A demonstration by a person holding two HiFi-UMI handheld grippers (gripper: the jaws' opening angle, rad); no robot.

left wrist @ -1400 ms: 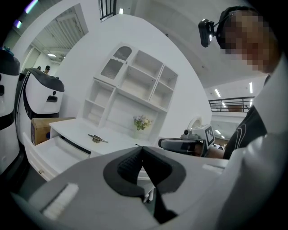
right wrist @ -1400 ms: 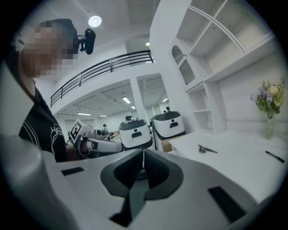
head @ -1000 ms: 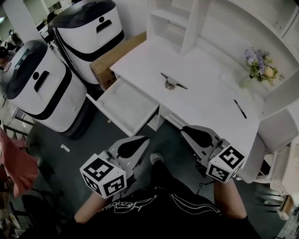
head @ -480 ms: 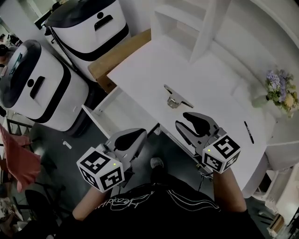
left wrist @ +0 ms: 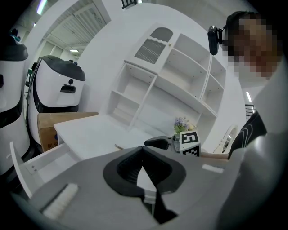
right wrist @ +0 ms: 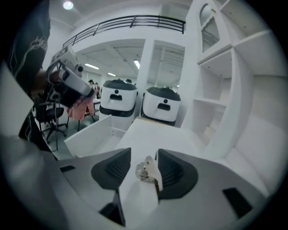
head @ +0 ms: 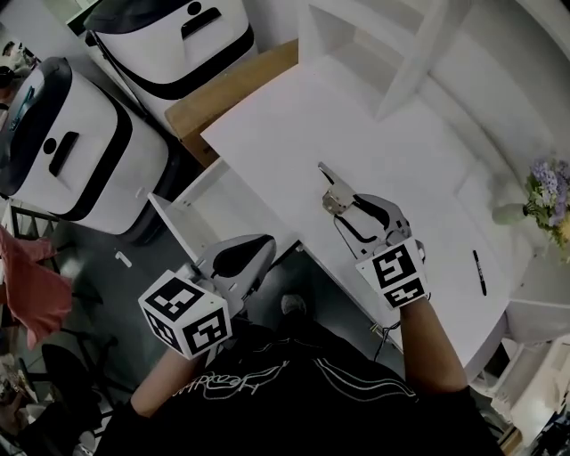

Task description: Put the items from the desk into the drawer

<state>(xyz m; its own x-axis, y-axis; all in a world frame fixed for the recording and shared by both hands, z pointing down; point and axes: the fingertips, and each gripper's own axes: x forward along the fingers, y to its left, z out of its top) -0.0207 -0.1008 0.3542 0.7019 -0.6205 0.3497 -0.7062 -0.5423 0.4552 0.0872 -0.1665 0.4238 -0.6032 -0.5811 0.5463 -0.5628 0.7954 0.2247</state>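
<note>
Right claw (head: 346, 210), just opening, straddles clip (head: 333, 198) mid-desk (head: 285, 134)

Two grippers: left gripper (head: 239, 260), right gripper (head: 349, 207). One metal clip (head: 334, 198) and one pen (head: 479, 272) on the worktop (head: 294, 116). One drawer (head: 169, 227), one cardboard box (head: 233, 87), one bunch of flowers (head: 550, 191), two white machines (head: 71, 151) (head: 183, 36).

I look down on a dark floor (head: 89, 258) at the left of the head view. Two white machines (head: 76, 165) stand at upper left, with a cardboard box (head: 232, 89) between them and the white desk (head: 294, 134). White shelves (head: 419, 53) rise at upper right. In the right gripper view, a railing (right wrist: 130, 22) and ceiling lights (right wrist: 67, 5) cross the top.
</note>
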